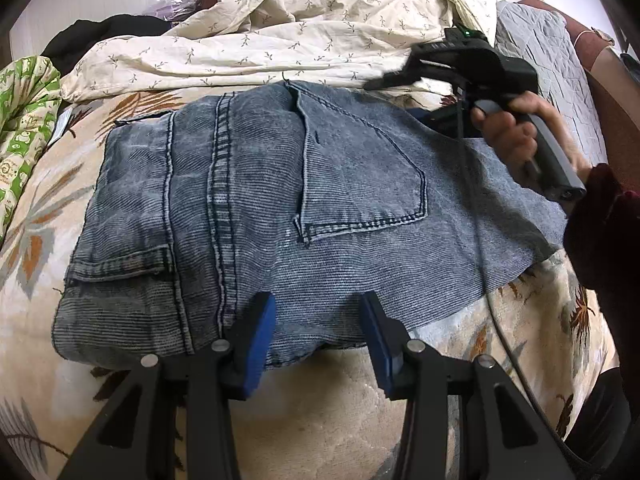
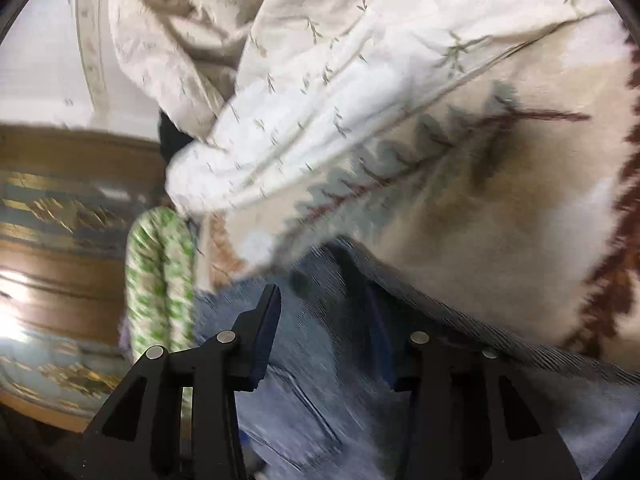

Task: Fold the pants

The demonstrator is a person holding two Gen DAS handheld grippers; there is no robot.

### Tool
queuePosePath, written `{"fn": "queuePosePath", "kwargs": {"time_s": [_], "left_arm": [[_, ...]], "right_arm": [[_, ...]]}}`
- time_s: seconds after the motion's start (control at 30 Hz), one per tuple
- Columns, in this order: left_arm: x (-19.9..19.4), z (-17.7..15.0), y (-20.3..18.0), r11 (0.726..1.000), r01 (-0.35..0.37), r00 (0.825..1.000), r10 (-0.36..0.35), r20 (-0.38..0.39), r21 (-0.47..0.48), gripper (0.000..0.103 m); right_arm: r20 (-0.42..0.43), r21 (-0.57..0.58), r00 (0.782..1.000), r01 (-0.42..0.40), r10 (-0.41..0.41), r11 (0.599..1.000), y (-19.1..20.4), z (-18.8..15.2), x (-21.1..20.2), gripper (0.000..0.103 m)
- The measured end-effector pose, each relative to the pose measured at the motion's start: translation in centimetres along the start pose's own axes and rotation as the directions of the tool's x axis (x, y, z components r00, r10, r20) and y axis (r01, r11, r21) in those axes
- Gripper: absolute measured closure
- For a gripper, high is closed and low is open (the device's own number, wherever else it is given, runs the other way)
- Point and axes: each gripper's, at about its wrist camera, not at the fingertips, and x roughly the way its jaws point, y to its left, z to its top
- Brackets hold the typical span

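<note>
The jeans (image 1: 288,200) lie folded into a rough rectangle on the bed (image 1: 328,400), back pocket (image 1: 360,168) facing up and the thick centre seam running from the far edge toward the near one. The bed is covered by a cream blanket (image 1: 40,240) with a leaf pattern, and a crumpled white sheet (image 1: 280,20) with small sprigs is bunched up just beyond the far edge of the jeans. A green-and-white cloth (image 1: 24,120) sits at the left side of the bed. The left gripper (image 1: 318,336) hovers over the near edge of the jeans, its blue-padded fingers (image 1: 260,336) spread apart with nothing between them. The right gripper (image 2: 332,344) is held in the person's right hand (image 1: 516,136) above the far right corner of the jeans; in the right wrist view its fingers stand wide apart over the denim, clamping nothing, though that view is smeared with blur. Its cable (image 1: 480,240) trails across the right part of the jeans and down over the blanket. In the right wrist view a brown piece of furniture (image 2: 60,240) shows at the left, too blurred to identify.
</note>
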Motion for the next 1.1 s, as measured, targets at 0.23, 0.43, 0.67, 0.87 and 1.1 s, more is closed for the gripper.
{"fn": "queuePosePath", "kwargs": {"time_s": [0.23,0.43,0.67,0.87,1.1], "left_arm": [[0.0,0.0,0.2,1.000,0.008,1.000,-0.008,-0.003,0.002,0.056],[0.1,0.0,0.3,1.000,0.006,1.000,-0.006,0.000,0.006,0.056],[0.0,-0.2,0.1,1.000,-0.002,1.000,0.002,0.004,0.012,0.056],[-0.1,-0.3,0.0,1.000,-0.001,1.000,0.001,0.005,0.012,0.056],[0.0,-0.2,0.1,1.000,-0.001,1.000,0.001,0.006,0.013,0.056]], "right_arm": [[-0.046,-0.170,0.998,0.044,-0.053,0.984,4.1,-2.2,2.0,0.079],[0.004,-0.450,0.996,0.082,-0.090,0.889,7.7,-8.8,-1.0,0.069],[-0.053,-0.464,0.993,0.068,-0.104,0.883,4.7,-11.2,-0.2,0.069],[-0.054,-0.270,0.994,-0.110,0.099,0.957,1.8,-9.4,-0.5,0.058],[0.042,-0.142,0.971,-0.229,0.237,0.963,0.5,-7.8,-1.1,0.087]]}}
